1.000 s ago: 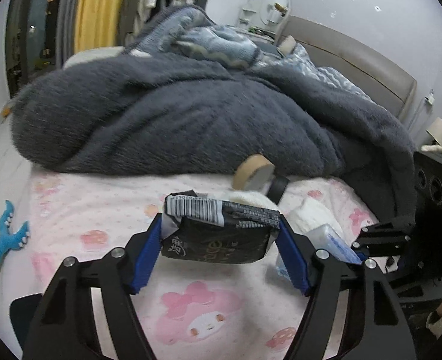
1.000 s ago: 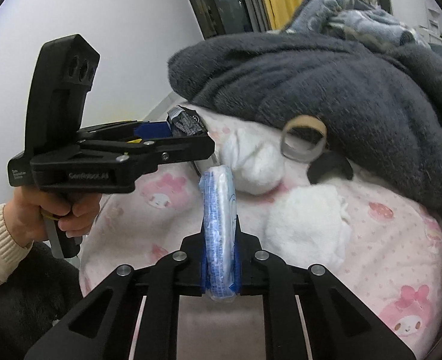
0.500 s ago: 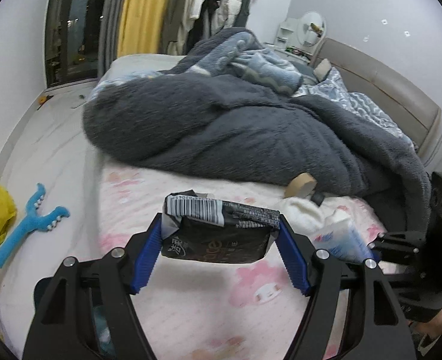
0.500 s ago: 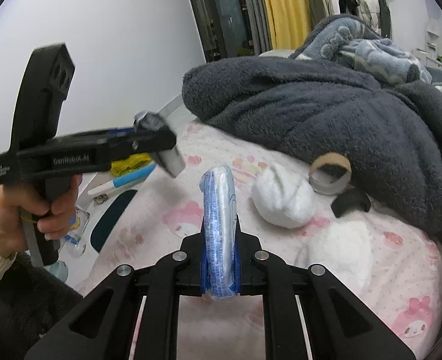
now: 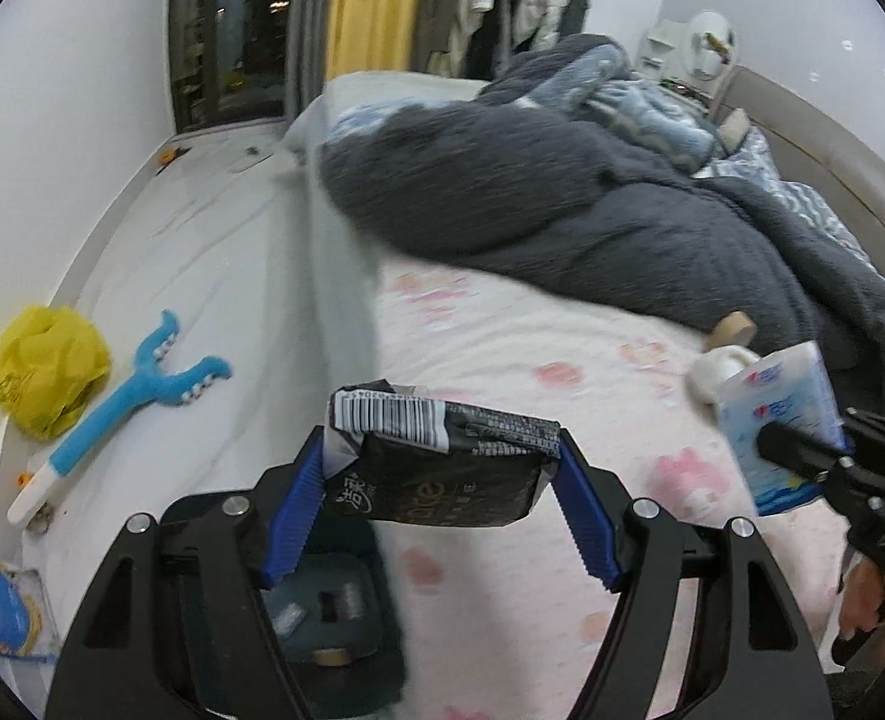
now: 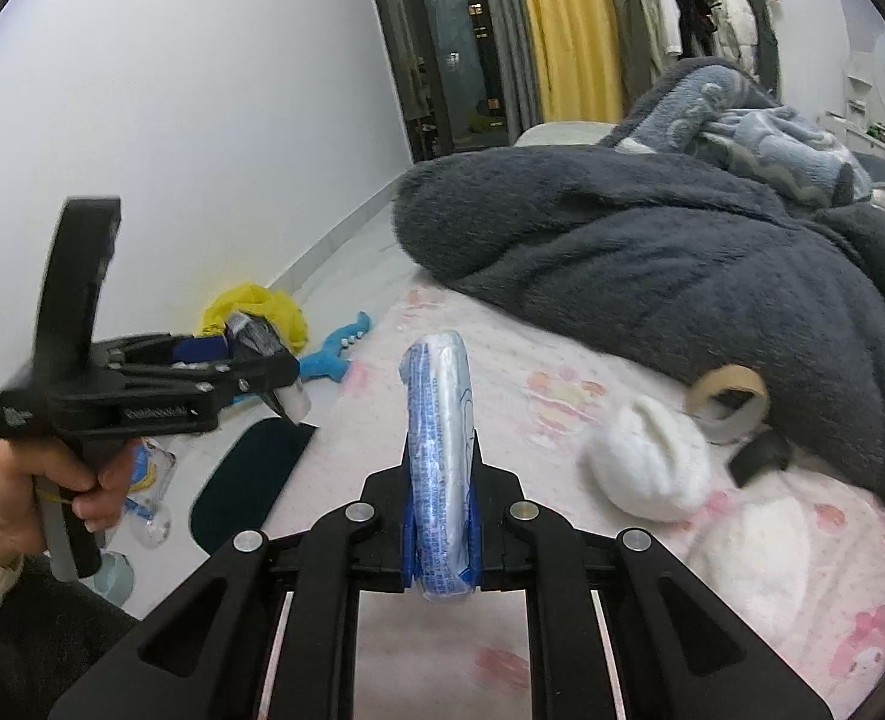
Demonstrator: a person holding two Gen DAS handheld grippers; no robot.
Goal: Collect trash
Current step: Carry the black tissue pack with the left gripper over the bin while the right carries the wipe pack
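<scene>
Black wrapper (image 5: pixel 442 468) in downward-tilted left gripper (image 5: pixel 442 516)

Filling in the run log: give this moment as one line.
left gripper: shut on black wrapper | right gripper: shut on blue-white packet | both above bed

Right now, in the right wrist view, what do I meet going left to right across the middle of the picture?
left gripper with its black wrapper → blue toy → blue-and-white packet in the right gripper → white wad → cardboard tape ring
</scene>
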